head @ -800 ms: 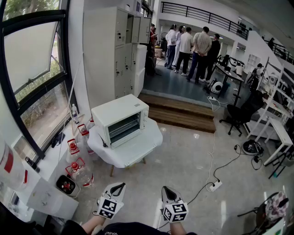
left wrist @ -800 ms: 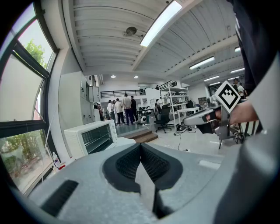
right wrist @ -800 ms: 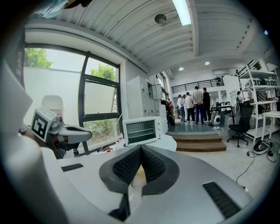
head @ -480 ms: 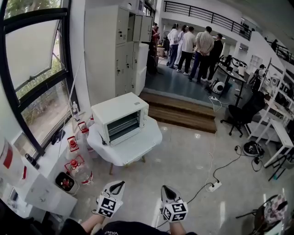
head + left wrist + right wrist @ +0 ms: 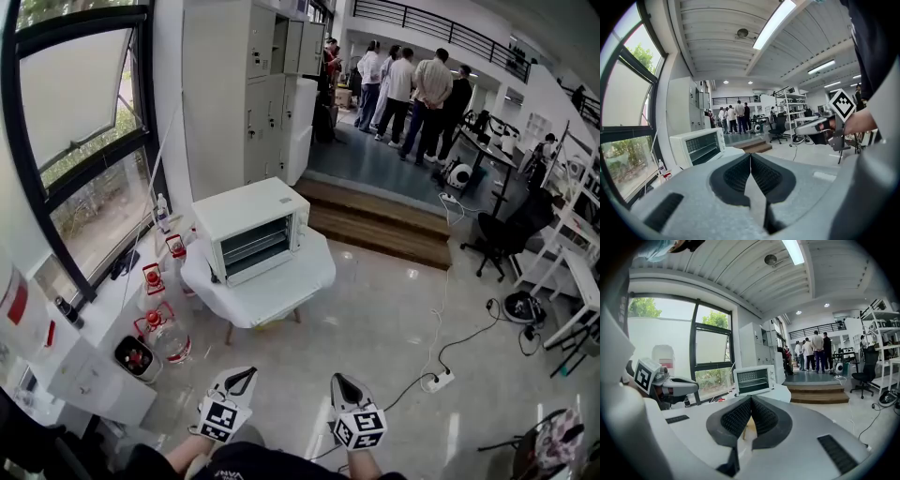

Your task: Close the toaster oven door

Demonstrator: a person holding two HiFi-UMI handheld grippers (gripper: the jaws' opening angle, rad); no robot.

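We're at the very start: the approach. The toaster oven [image 5: 251, 228] sits on a small white-draped table [image 5: 286, 292] by the window, well apart from both grippers, which hang low in front of the person over bare floor. The left gripper [image 5: 240, 377] has its jaws clenched together with nothing between them. Same story for the right gripper [image 5: 339, 383]: pads pressed tight, empty.

Both gripper views look toward the oven's front, with dark glass, wire racks and a knob panel on its right side. From this far off I can't tell how far the door stands open.

As I read it, the next move means walking up to the table, getting one gripper under or against the door's free edge, and swinging it up until it seats. The closed jaws would do as a pusher.

As for writing, there's no brand legible on the oven. The only graphics are the black-and-white square markers on the gripper cubes. The red-capped bottles [image 5: 167, 339] on the floor carry labels too small to read.
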